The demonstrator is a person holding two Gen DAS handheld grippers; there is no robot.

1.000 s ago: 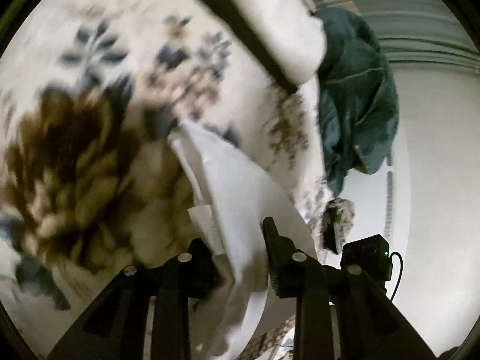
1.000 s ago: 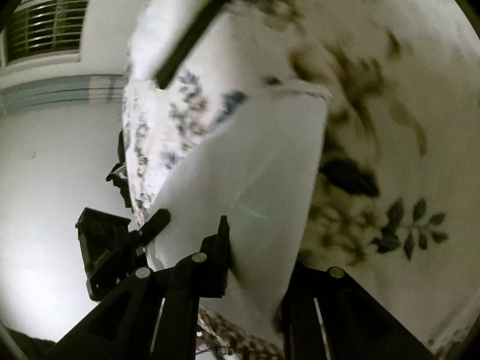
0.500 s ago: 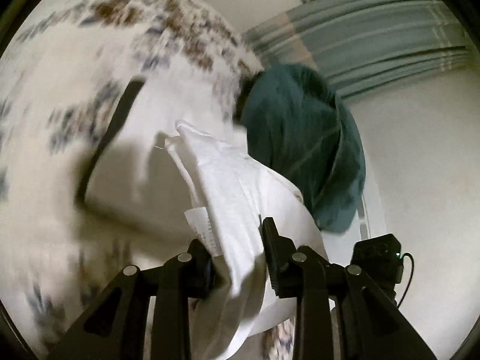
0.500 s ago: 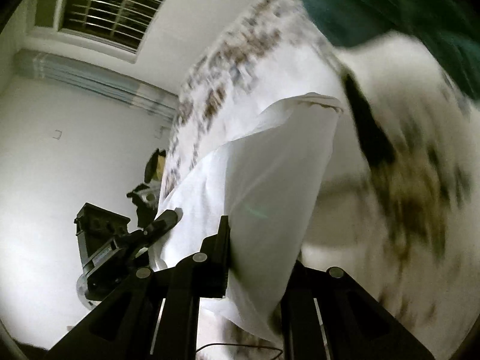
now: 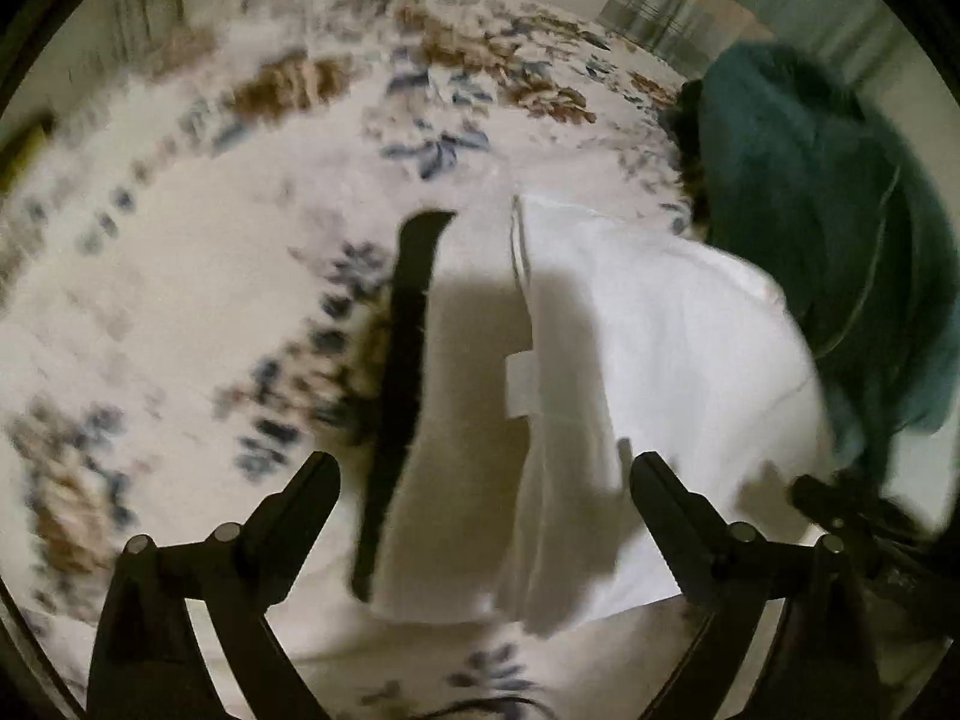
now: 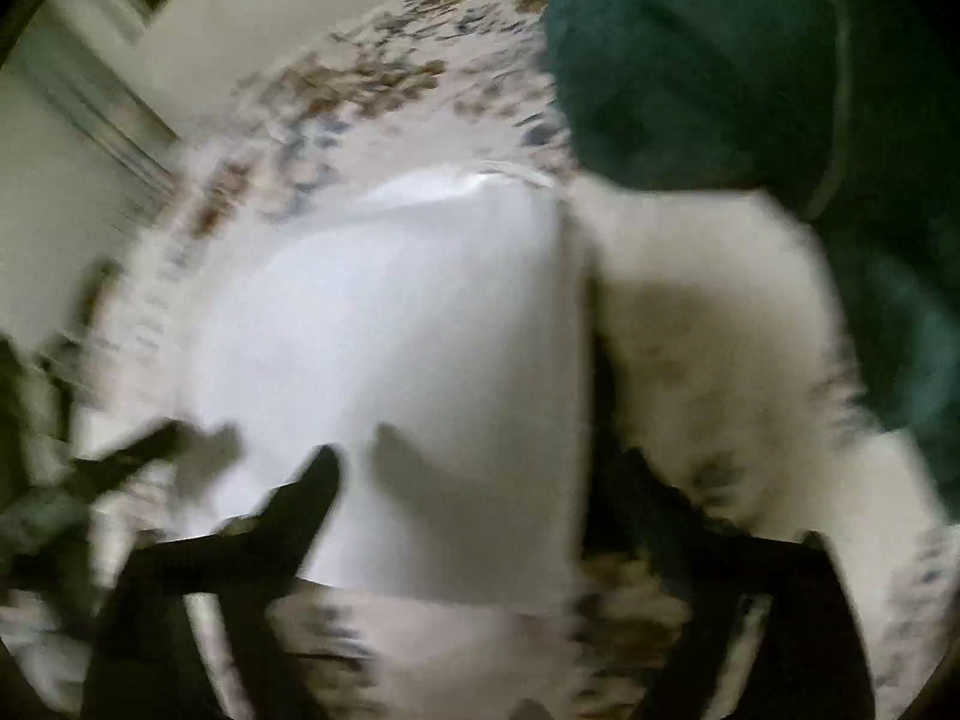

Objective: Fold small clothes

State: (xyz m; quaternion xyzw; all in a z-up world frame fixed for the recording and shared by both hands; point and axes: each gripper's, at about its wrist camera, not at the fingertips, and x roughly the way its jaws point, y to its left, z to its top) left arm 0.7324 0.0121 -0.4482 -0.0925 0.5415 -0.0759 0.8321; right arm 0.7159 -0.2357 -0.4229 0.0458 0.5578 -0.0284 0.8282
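Note:
A white garment [image 5: 648, 360] lies on the floral bedspread [image 5: 180, 312], overlapping a cream garment with a black band [image 5: 402, 372]. My left gripper [image 5: 480, 480] is open above the white garment, holding nothing. In the blurred right wrist view the white garment [image 6: 390, 348] lies flat below my right gripper [image 6: 480, 468], whose fingers are spread apart and empty. The cream garment [image 6: 708, 348] lies to its right.
A dark teal garment [image 5: 840, 228] is heaped at the right of the bed, also in the right wrist view [image 6: 750, 72]. The right gripper [image 5: 852, 516] shows at the left view's lower right edge. Curtains [image 5: 690, 6] and a wall stand behind.
Both grippers were shut on the white garment and held it up. Now both have opened and the garment lies on the bed beside the cream one.

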